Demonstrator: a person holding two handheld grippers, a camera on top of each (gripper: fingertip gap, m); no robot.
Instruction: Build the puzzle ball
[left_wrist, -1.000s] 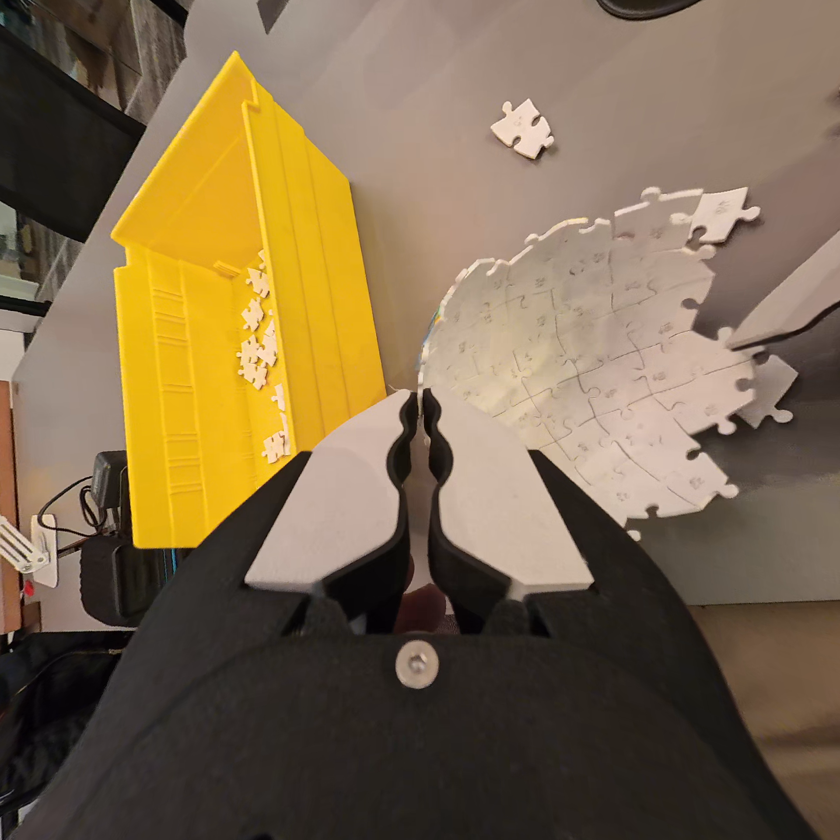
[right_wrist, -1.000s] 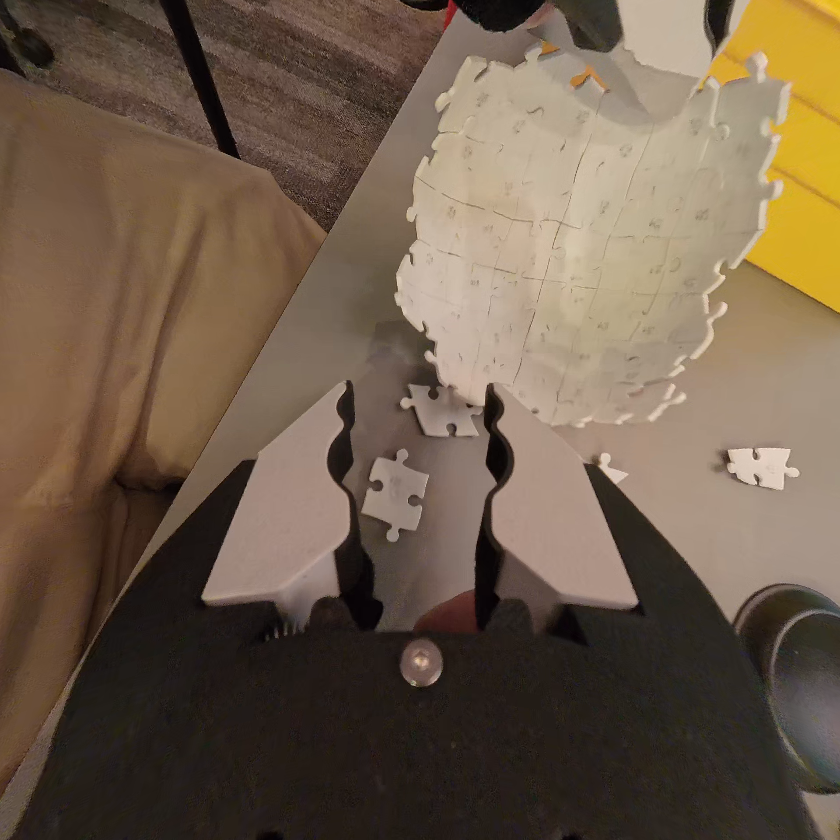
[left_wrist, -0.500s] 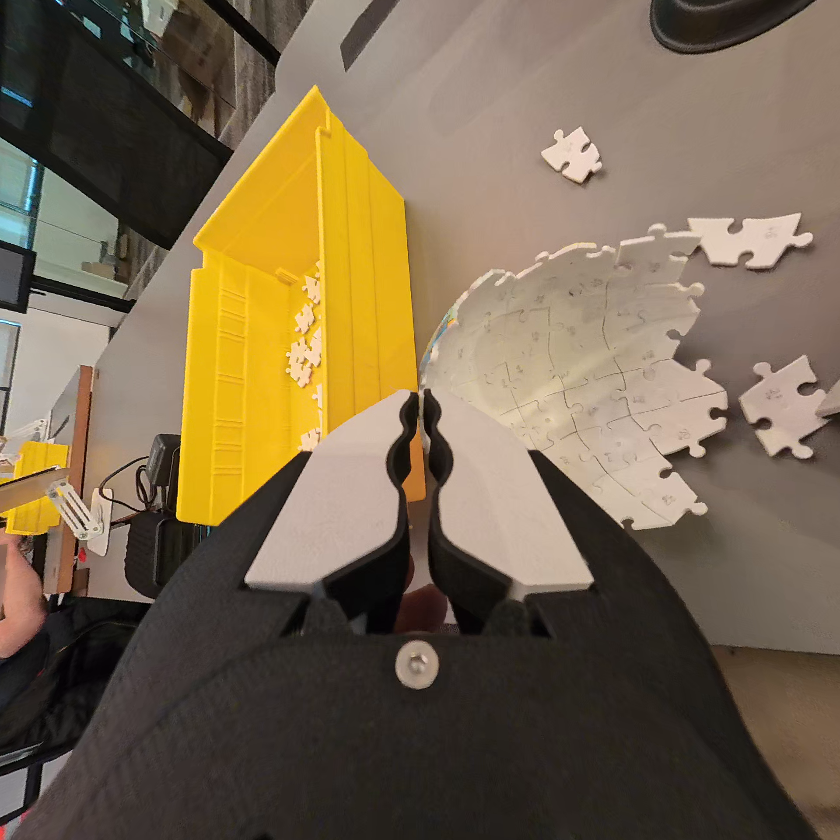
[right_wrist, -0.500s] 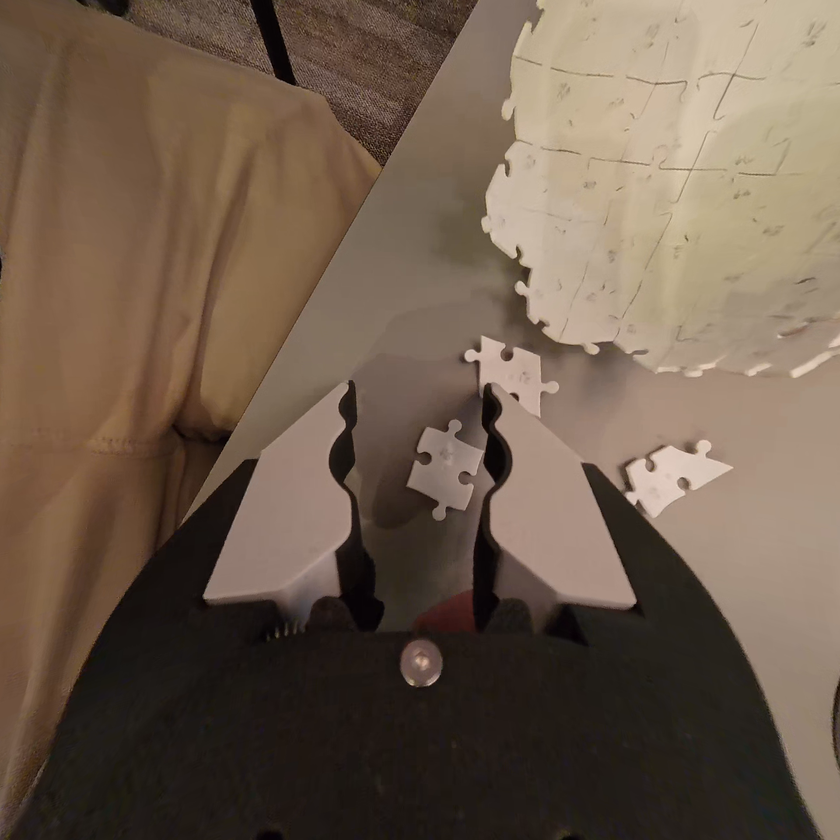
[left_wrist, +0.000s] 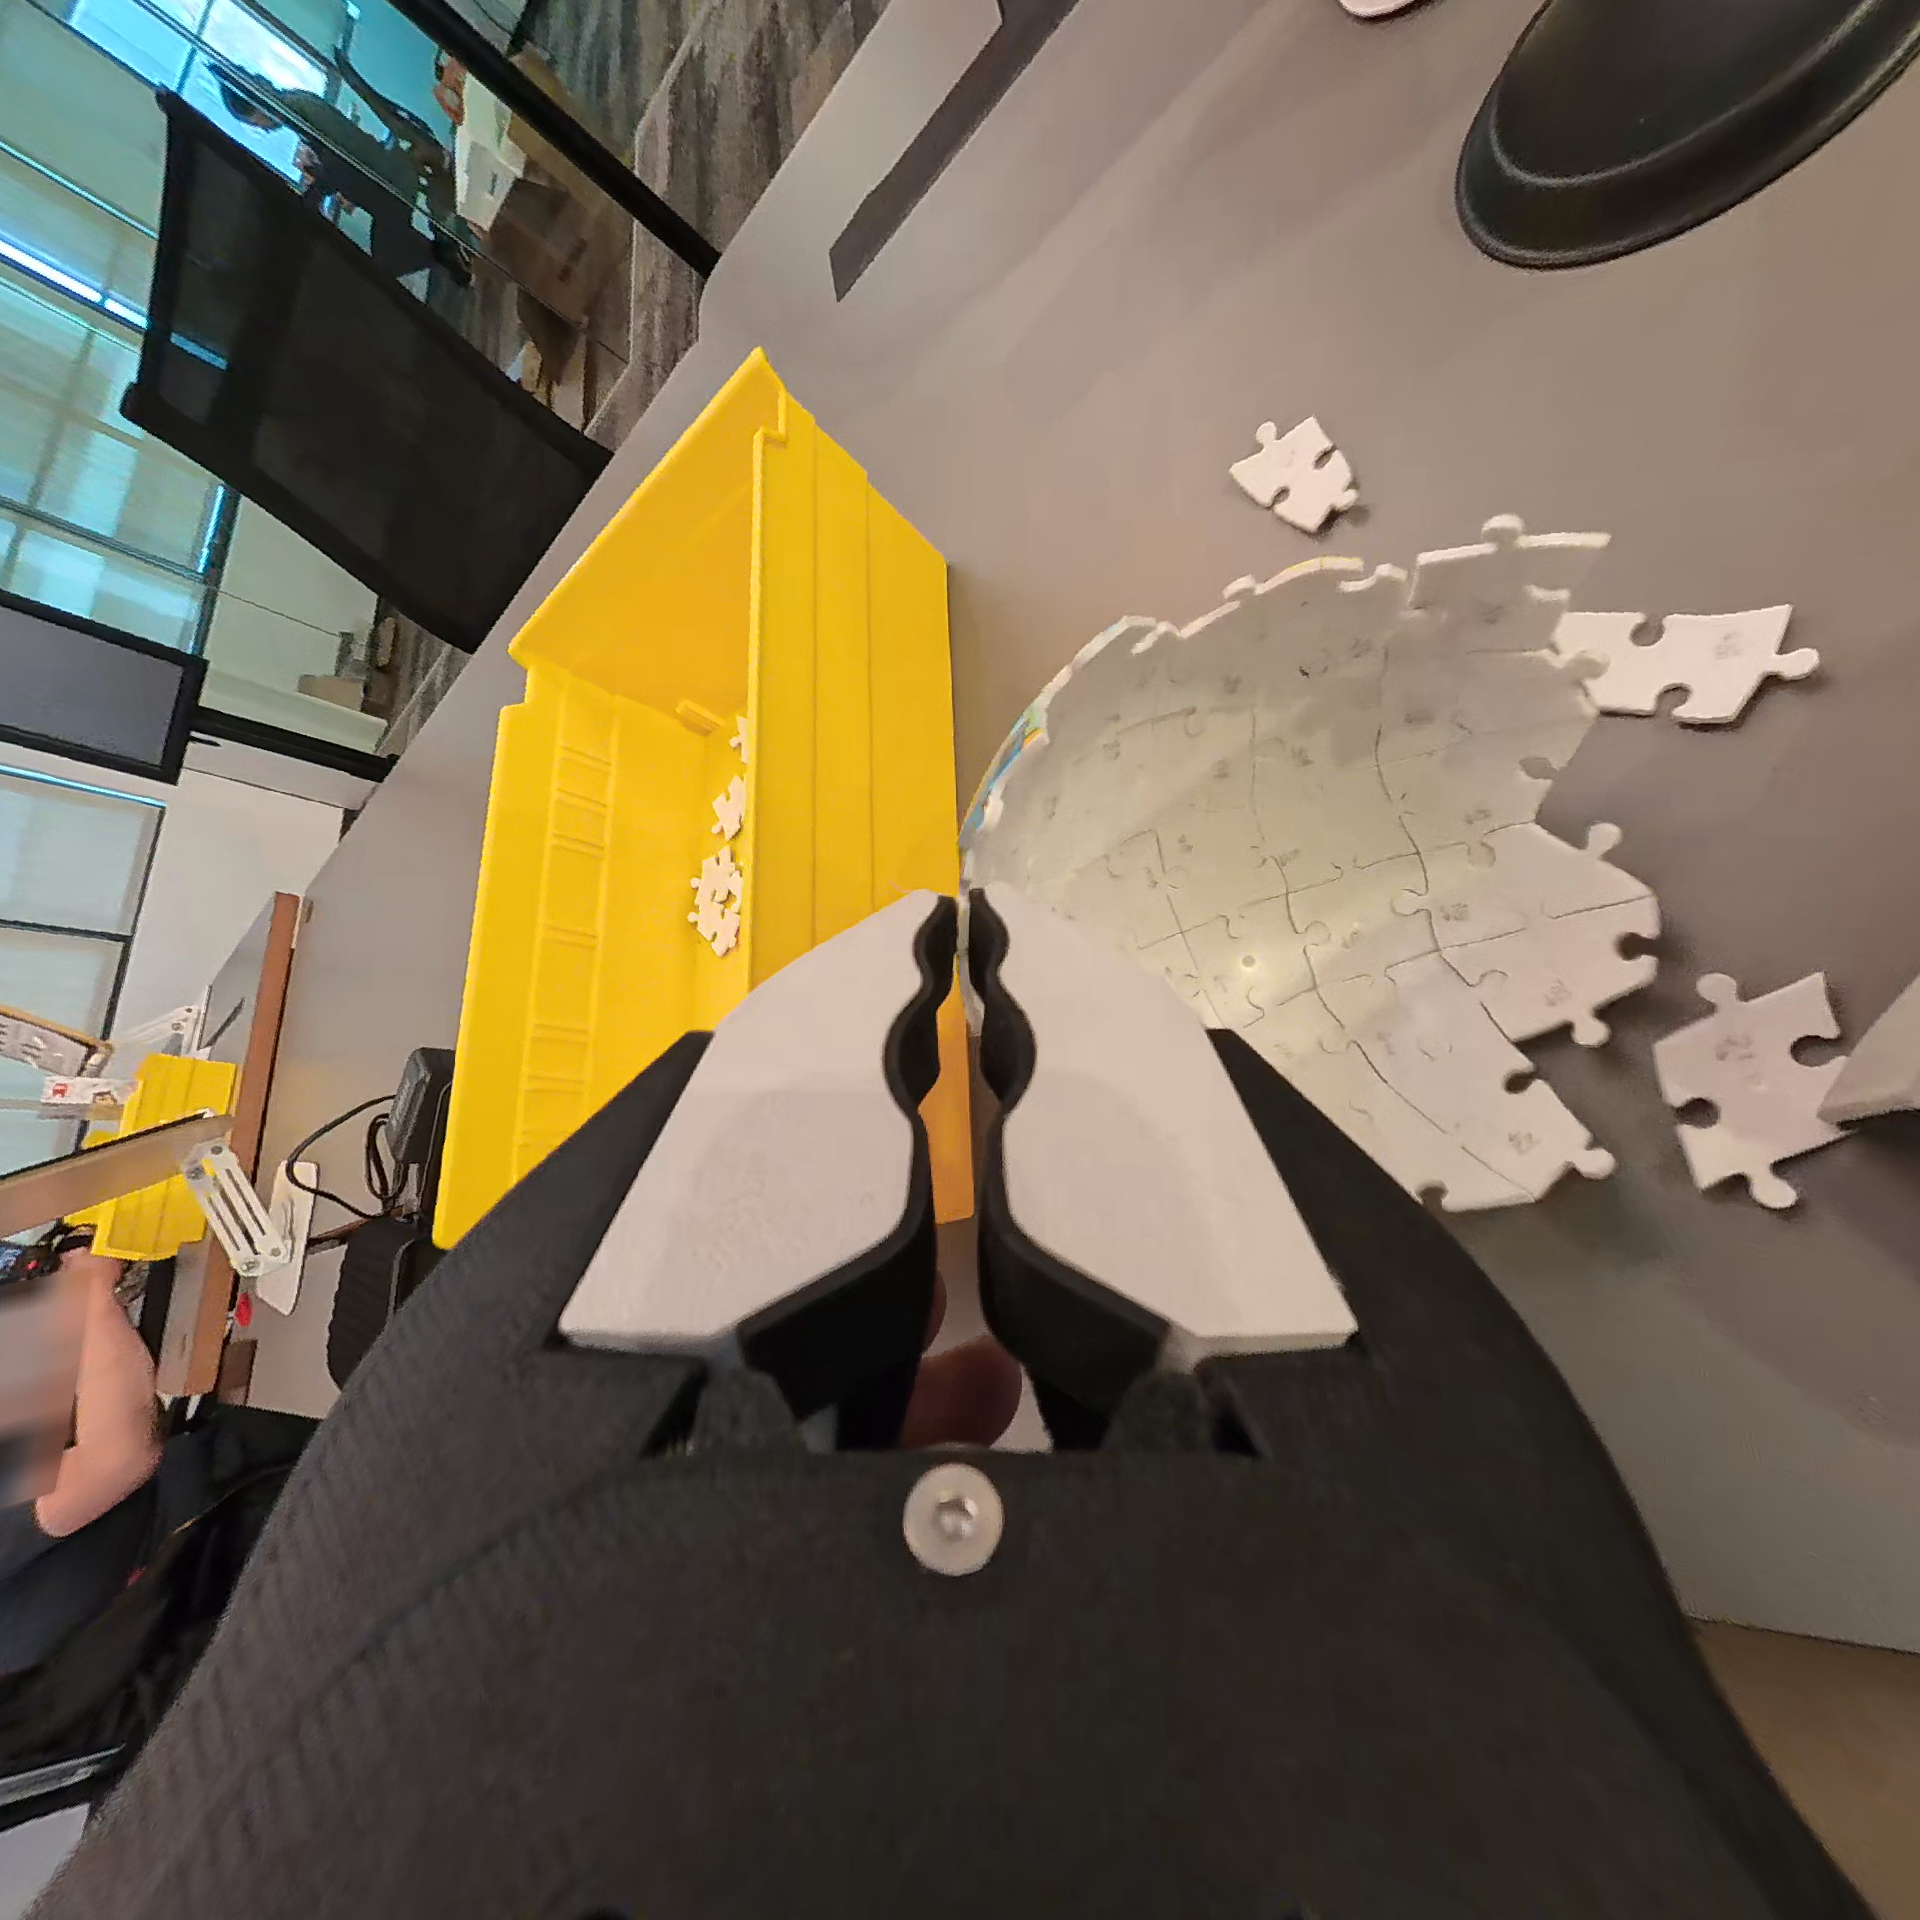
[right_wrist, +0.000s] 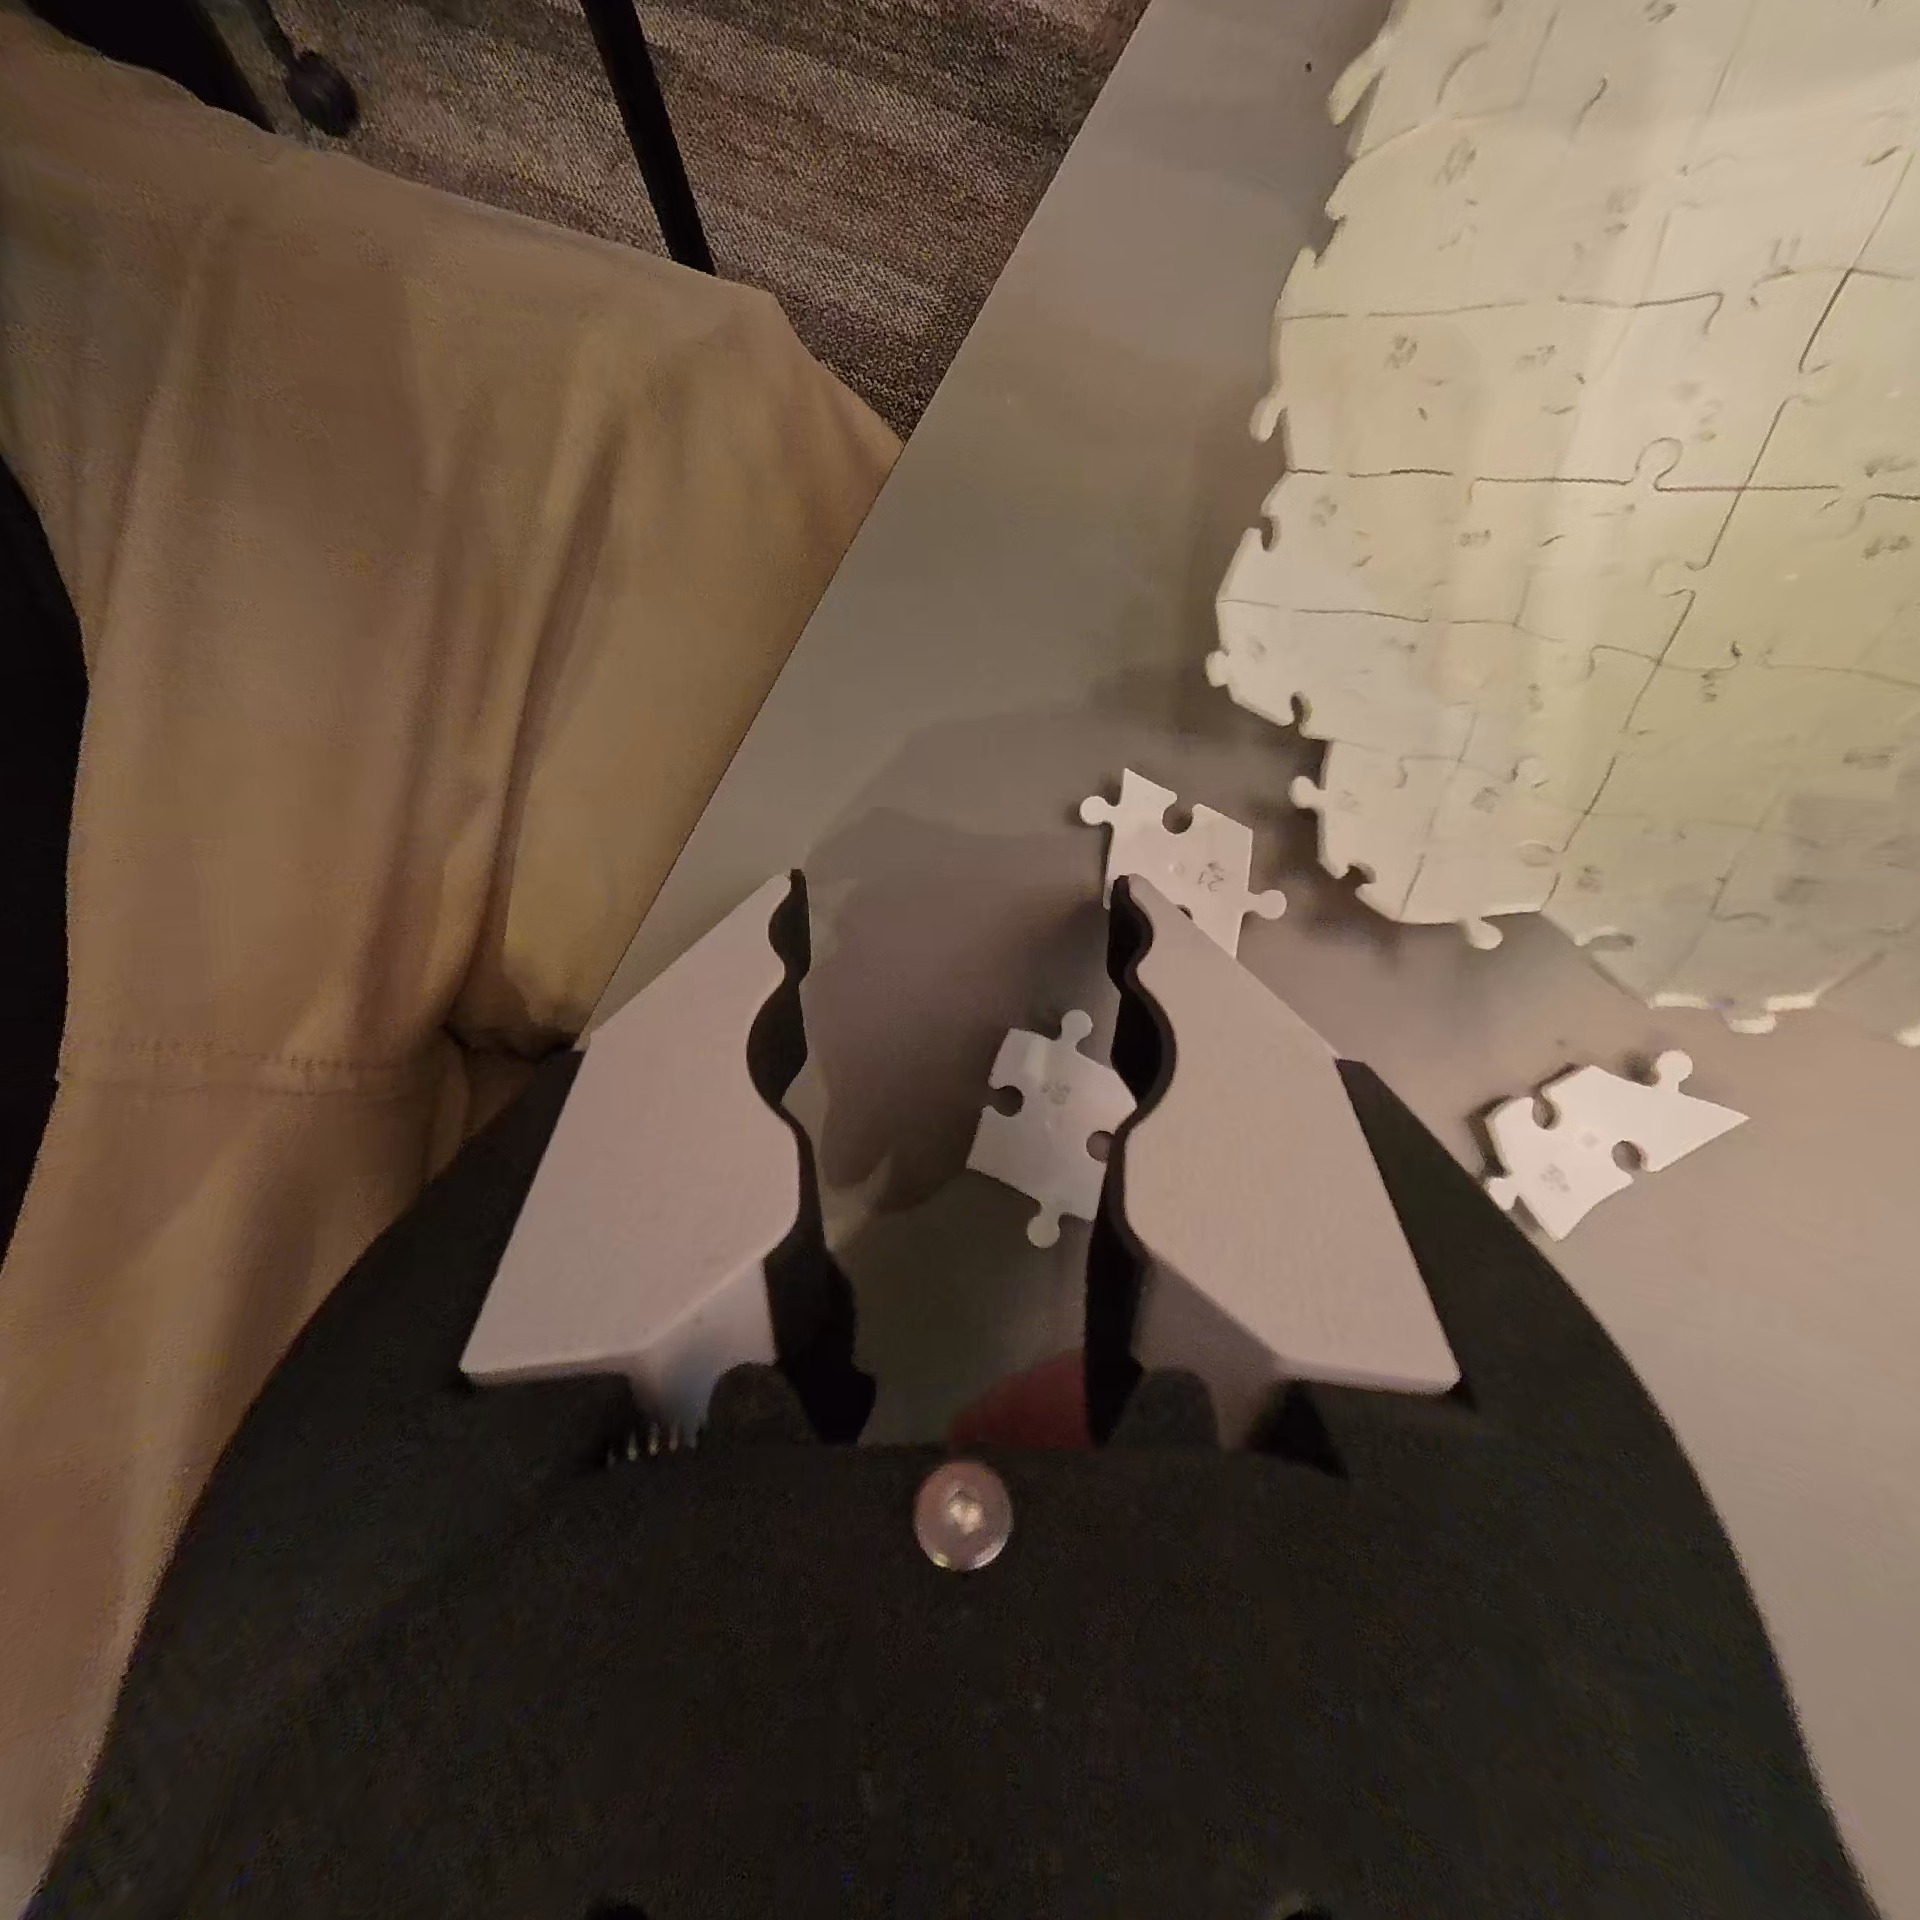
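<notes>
The partly built puzzle ball (left_wrist: 1351, 862) is a curved white shell of joined pieces, hollow side up. My left gripper (left_wrist: 966, 912) is shut on its rim next to the yellow bin. In the right wrist view the shell (right_wrist: 1610, 520) fills the upper right. My right gripper (right_wrist: 956, 894) is open and low over the grey table. A loose white piece (right_wrist: 1044, 1122) lies between its fingers, close to the right finger. A second piece (right_wrist: 1184, 862) lies just past the right fingertip. A third piece (right_wrist: 1600, 1143) lies to the right.
A yellow bin (left_wrist: 831, 727) with several loose pieces (left_wrist: 722, 883) stands left of the shell. More loose pieces (left_wrist: 1294, 473) (left_wrist: 1683, 665) lie beyond the shell. A black round base (left_wrist: 1683, 135) sits at the far end. Tan cloth (right_wrist: 364, 623) lies past the table edge. There is about 20 cm between the tips of the two grippers.
My right gripper has drawn back from the shell toward the table edge, and a loose piece now lies between its fingers. My left gripper still holds the shell's rim and has tilted.
</notes>
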